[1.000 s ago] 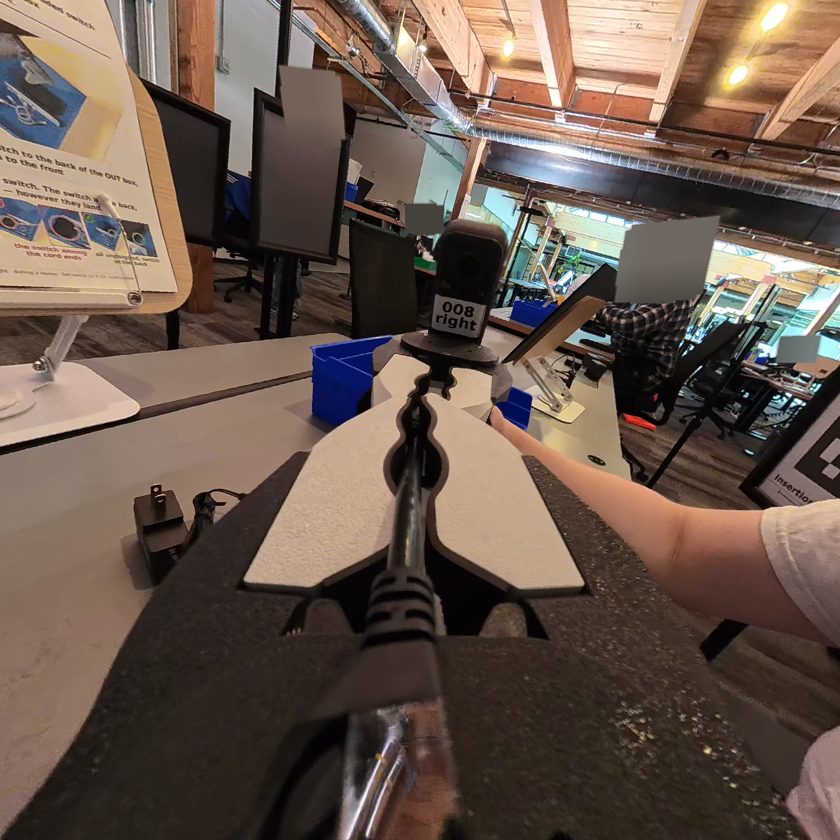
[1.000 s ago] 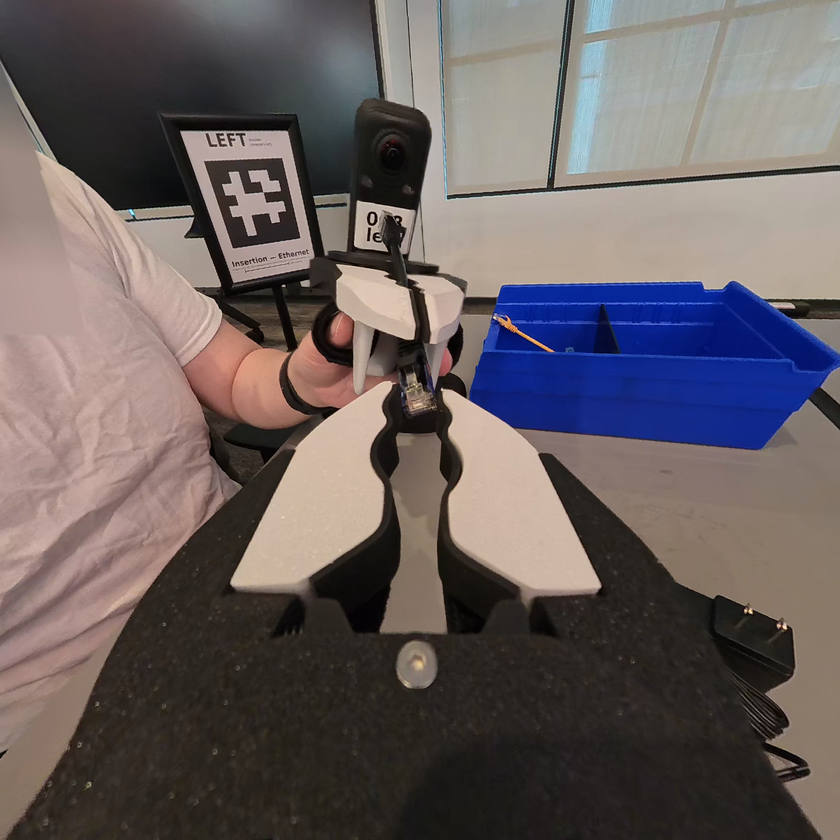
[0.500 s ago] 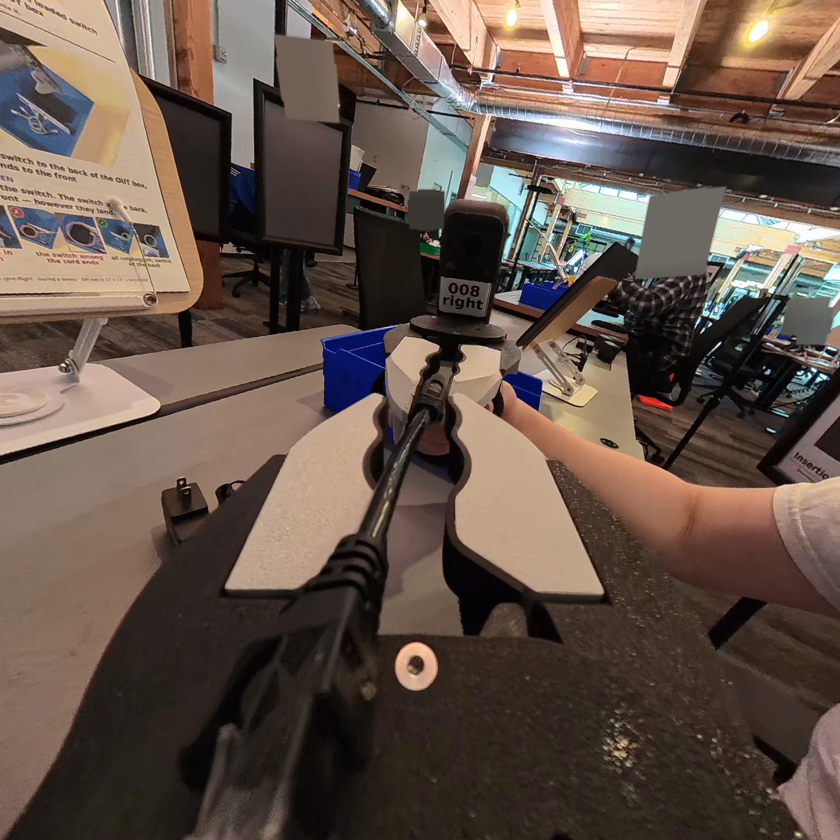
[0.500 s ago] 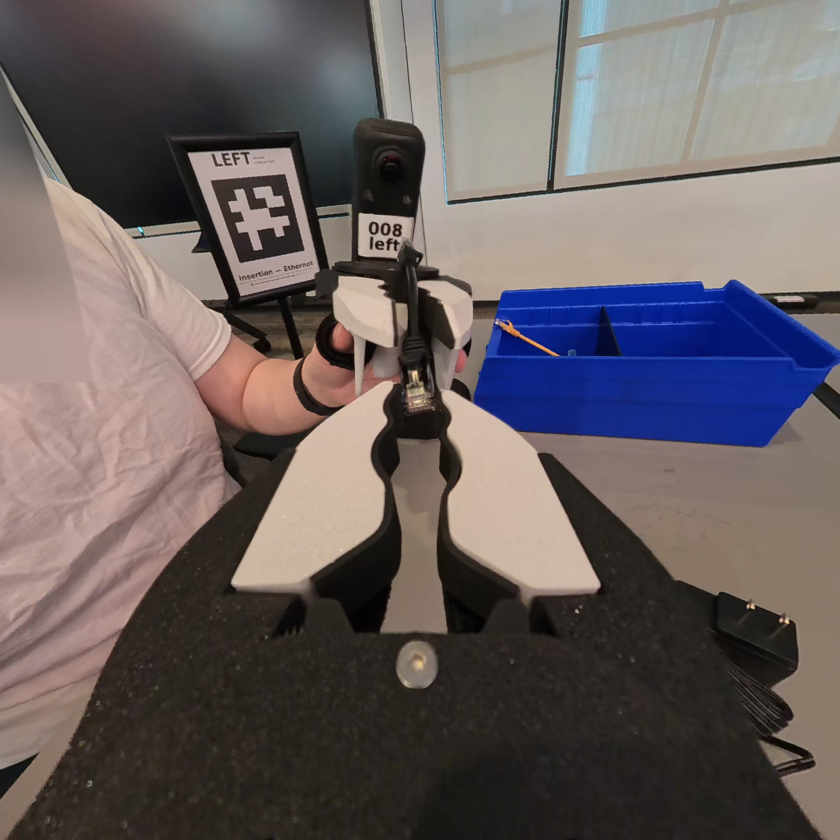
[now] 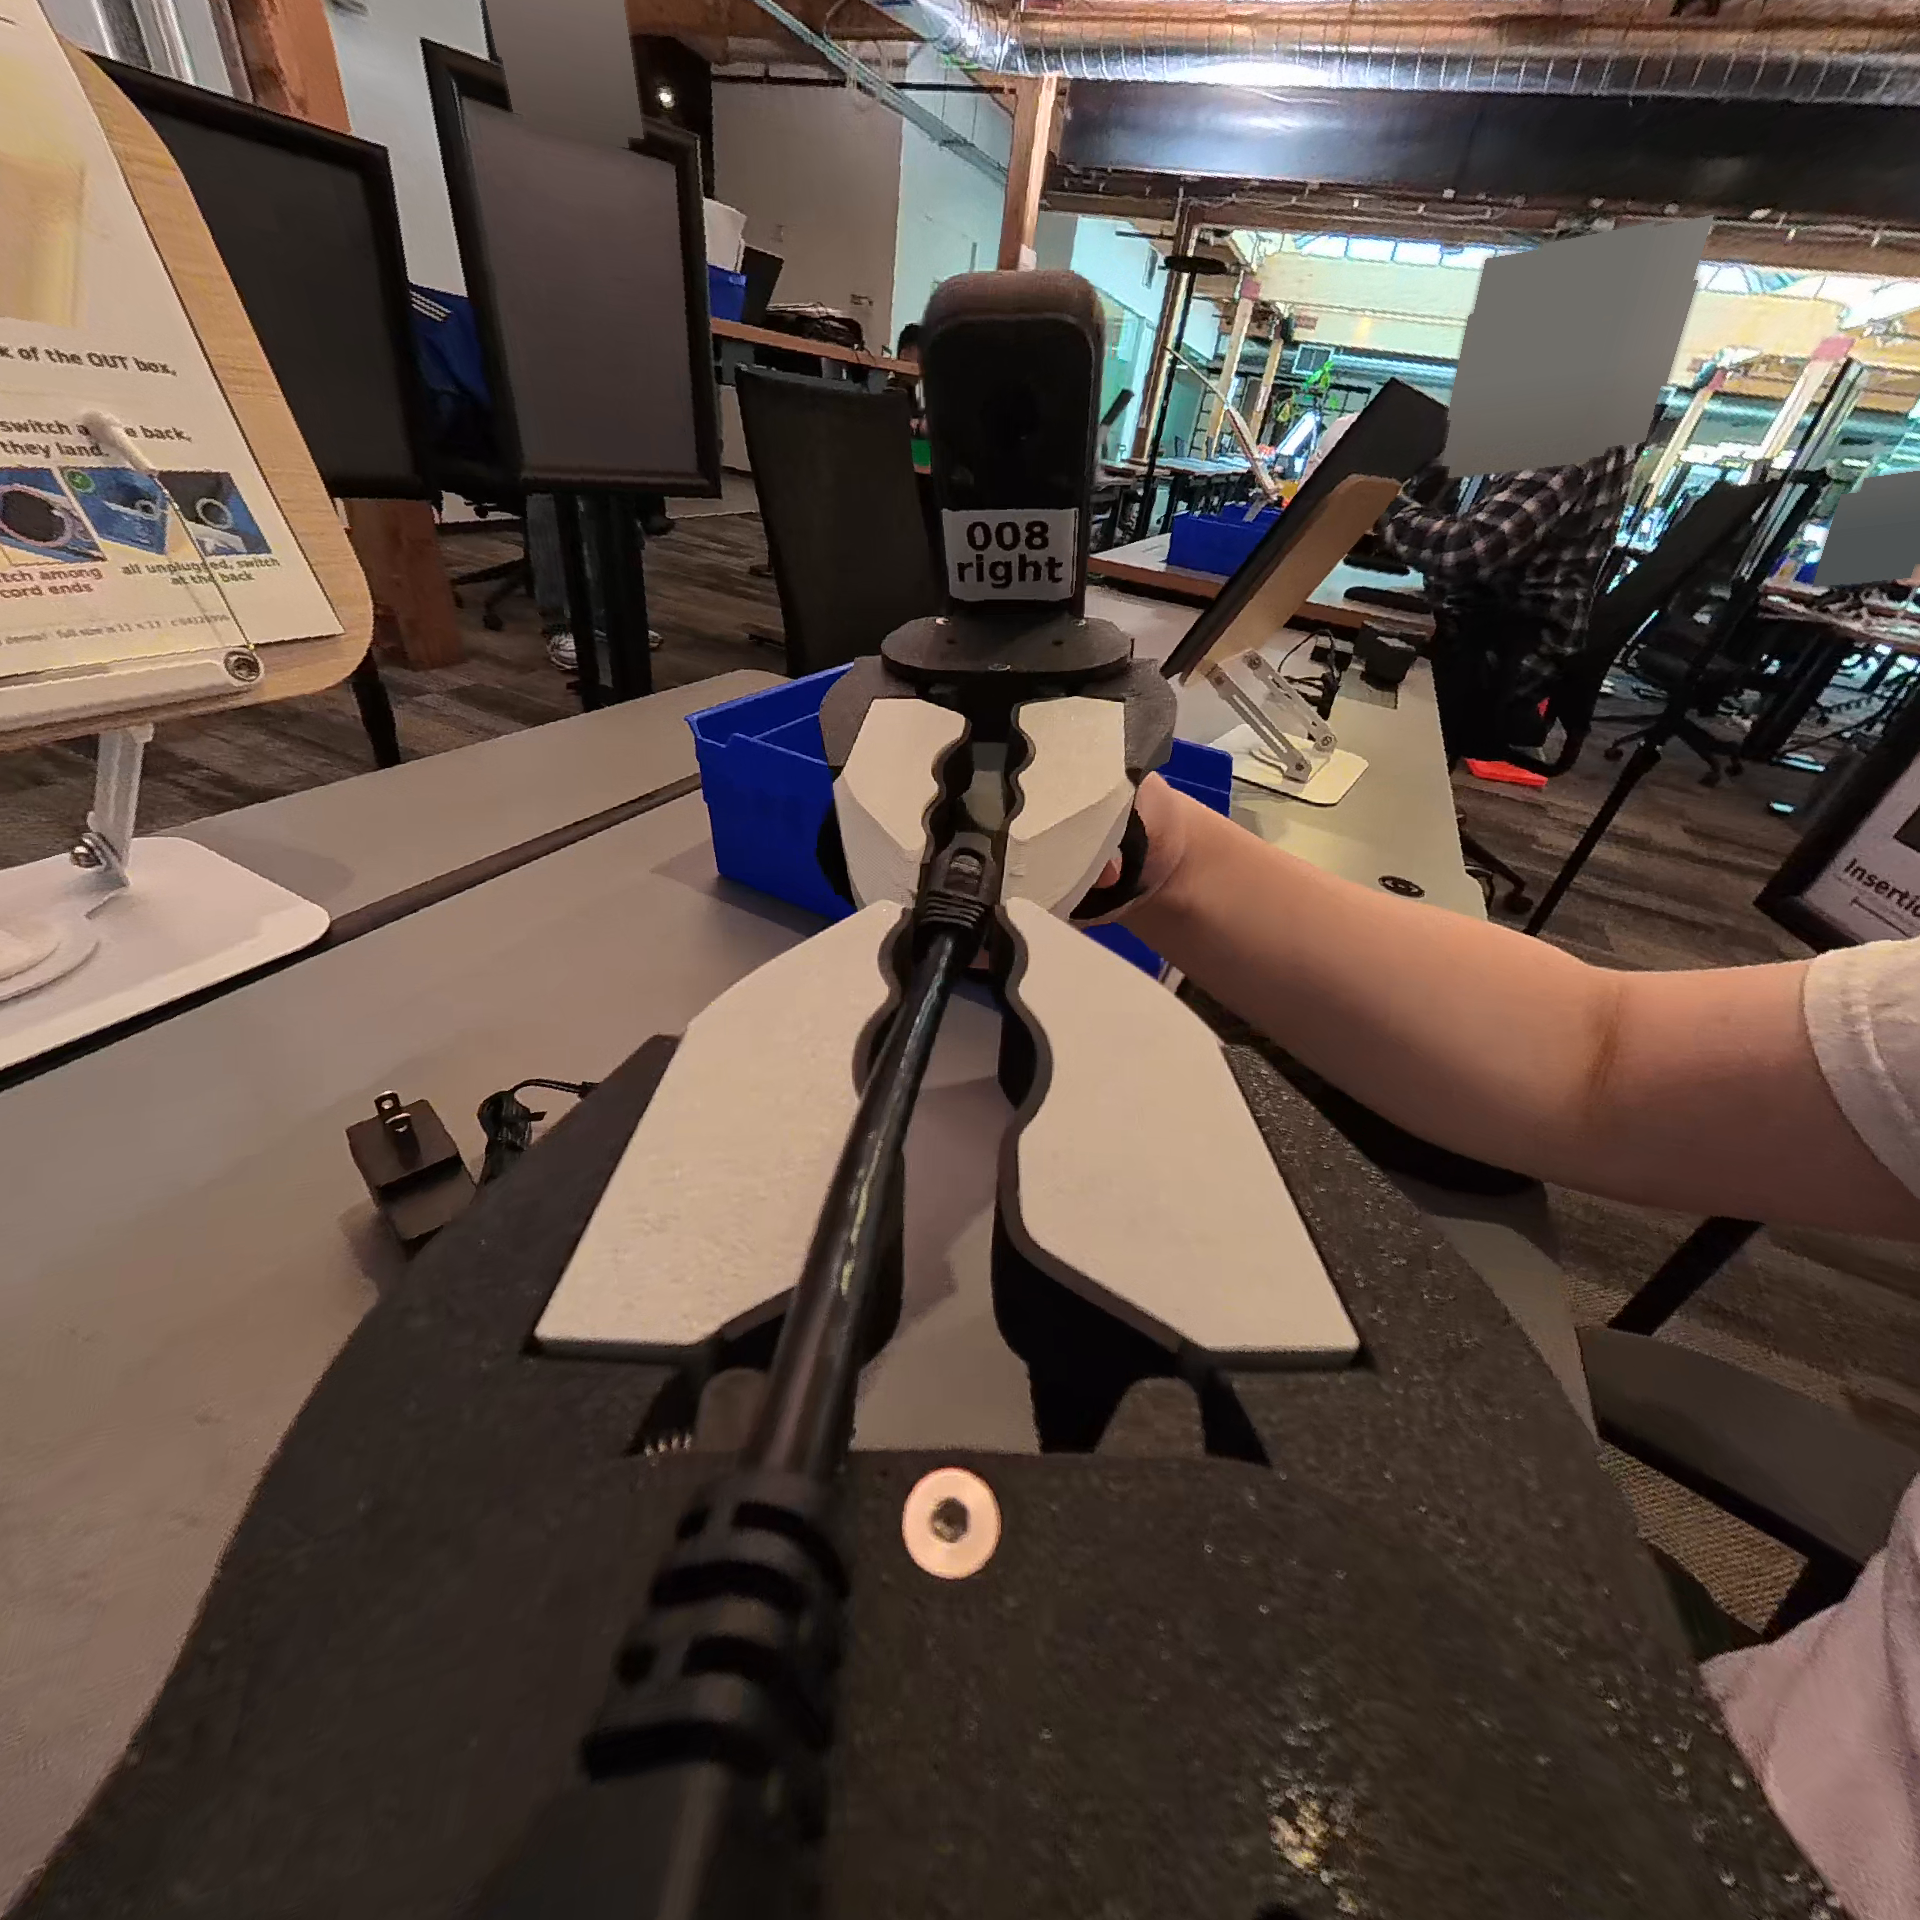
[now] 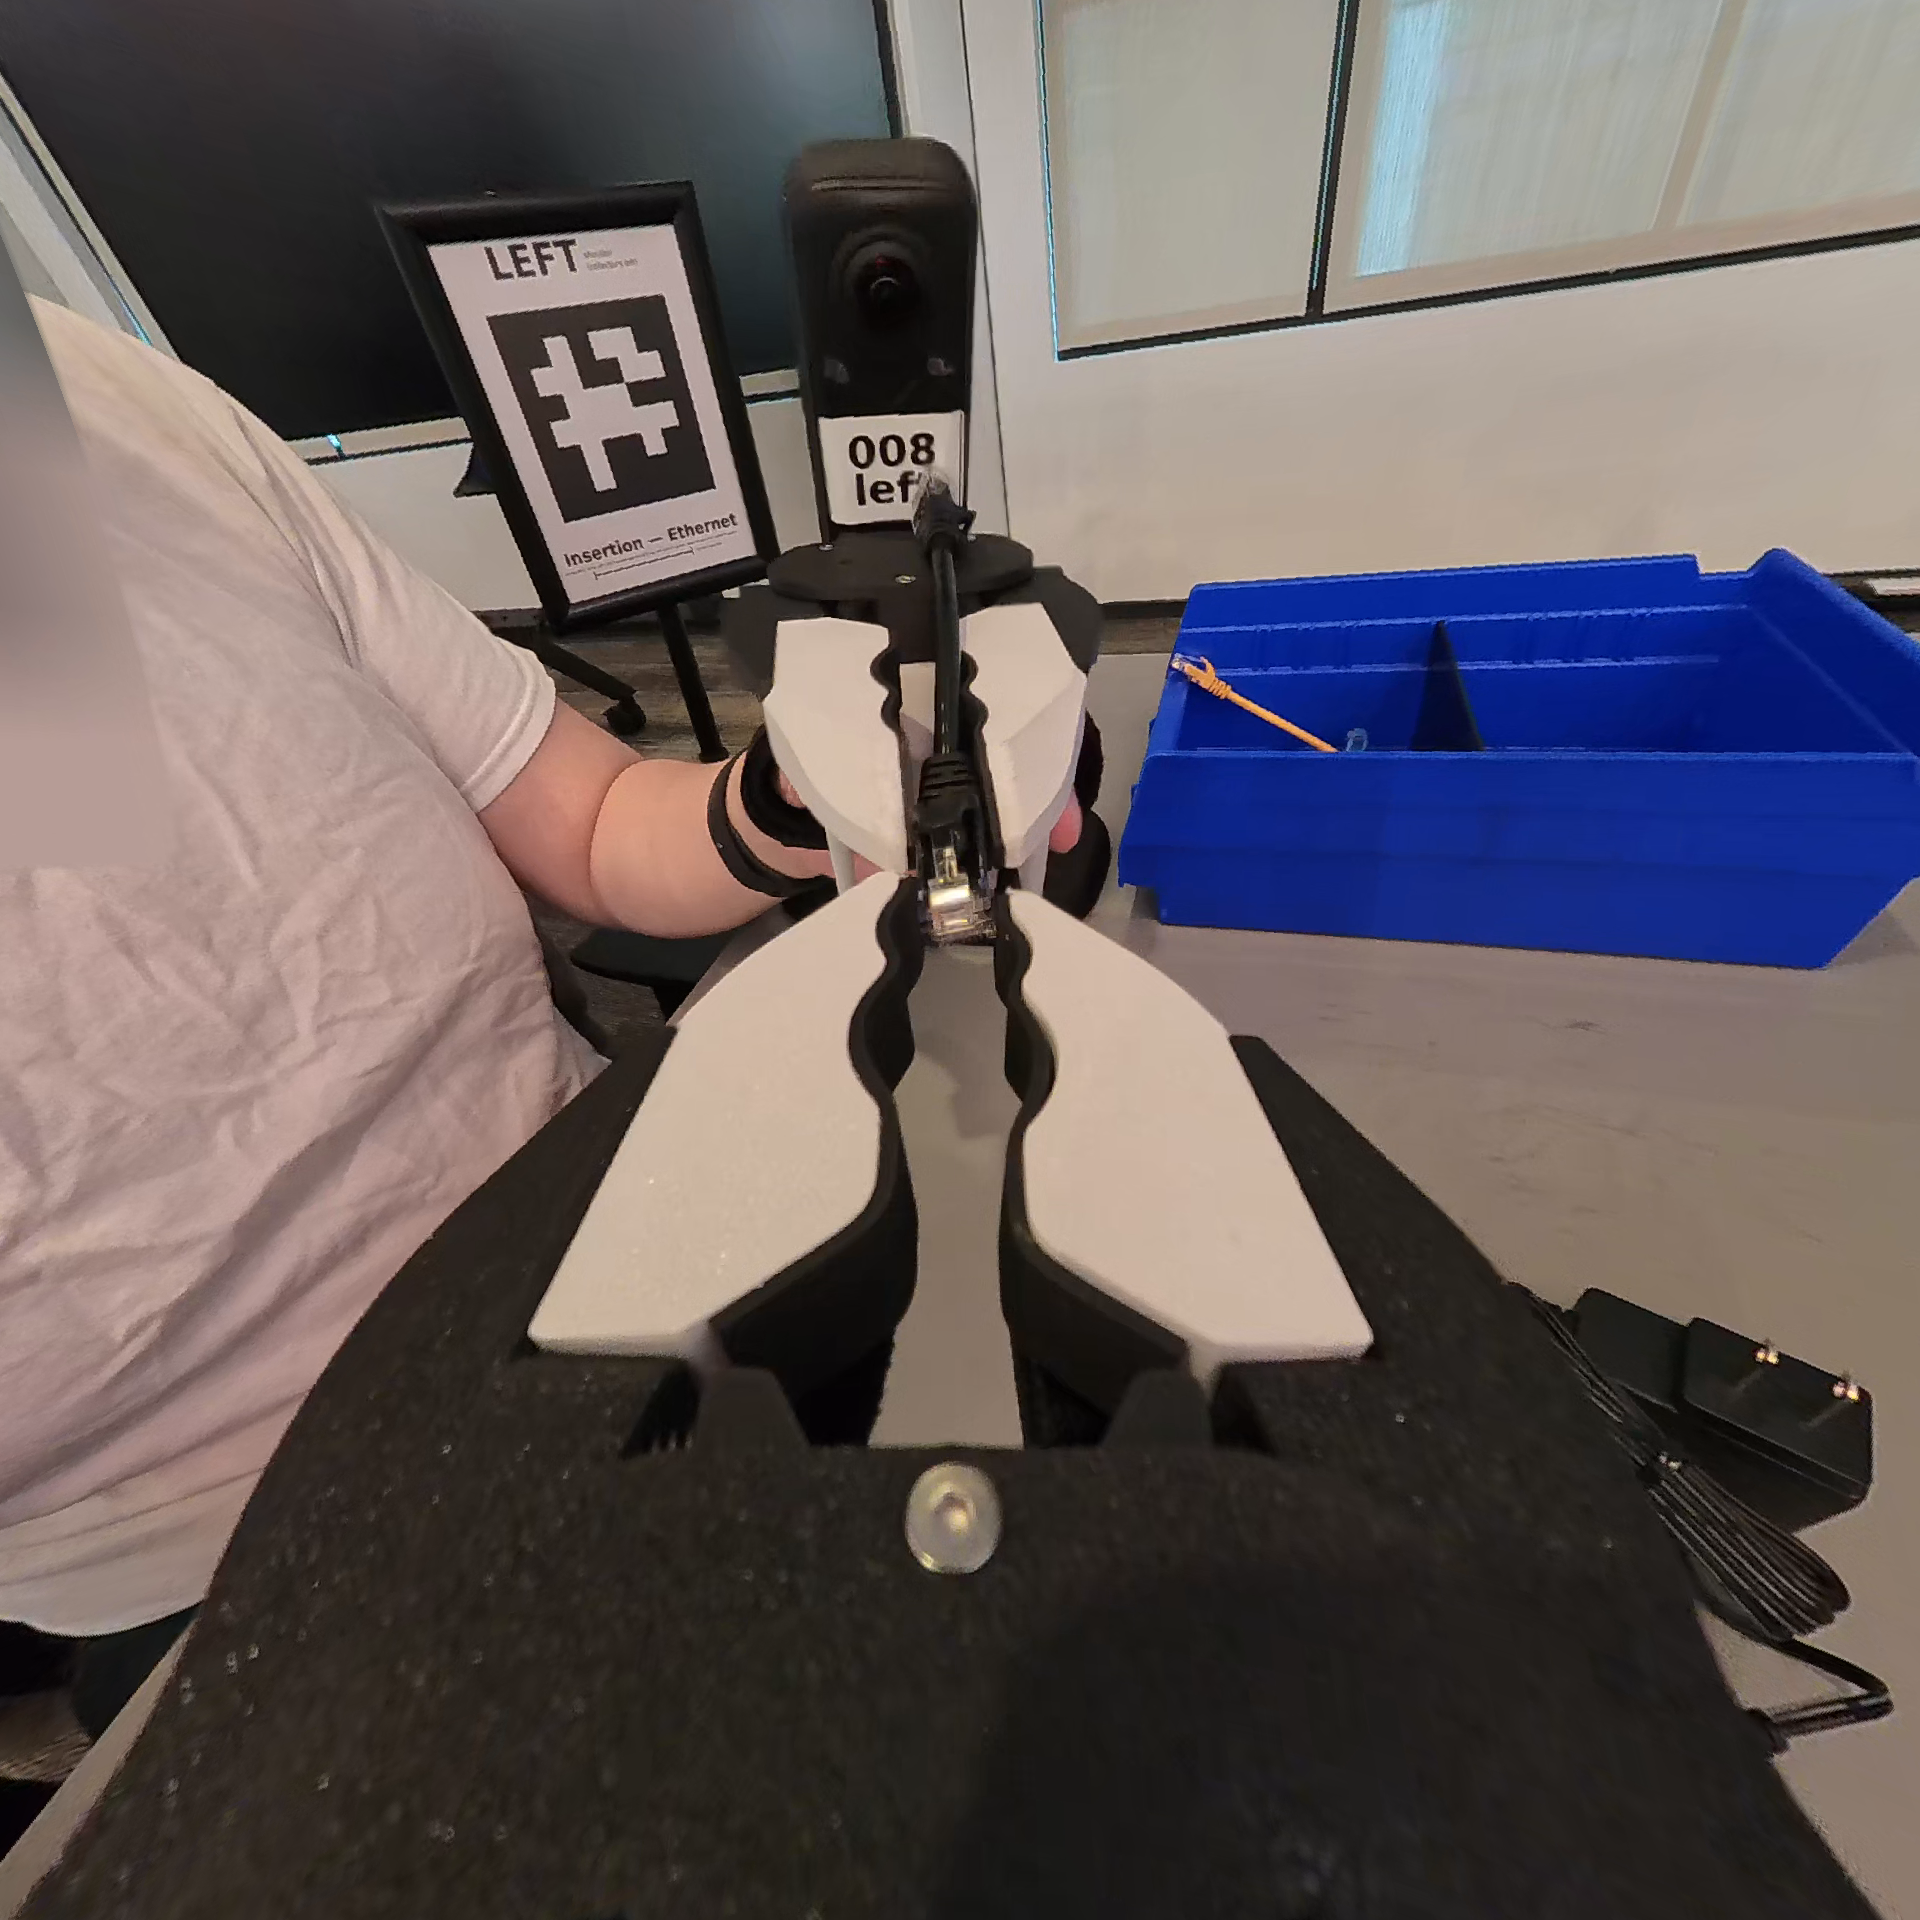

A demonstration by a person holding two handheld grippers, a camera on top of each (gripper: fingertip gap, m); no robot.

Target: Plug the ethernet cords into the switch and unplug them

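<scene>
Between both claws point(image 6: 954, 914), black ethernet cord point(image 5: 904, 1091)

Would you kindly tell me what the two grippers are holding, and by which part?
Both hold one black ethernet cord: the right gripper pinches its clear plug, the left gripper its strain-relief boot.

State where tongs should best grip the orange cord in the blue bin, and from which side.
Probably the orange cord's raised plug end, from above: it rests on the bin's left rim, clear of the walls; the rest slopes down inside.

Blue divided bin point(image 6: 1538, 831); black power adapter point(image 6: 1766, 1423); framed marker sign point(image 6: 592, 405)
</scene>
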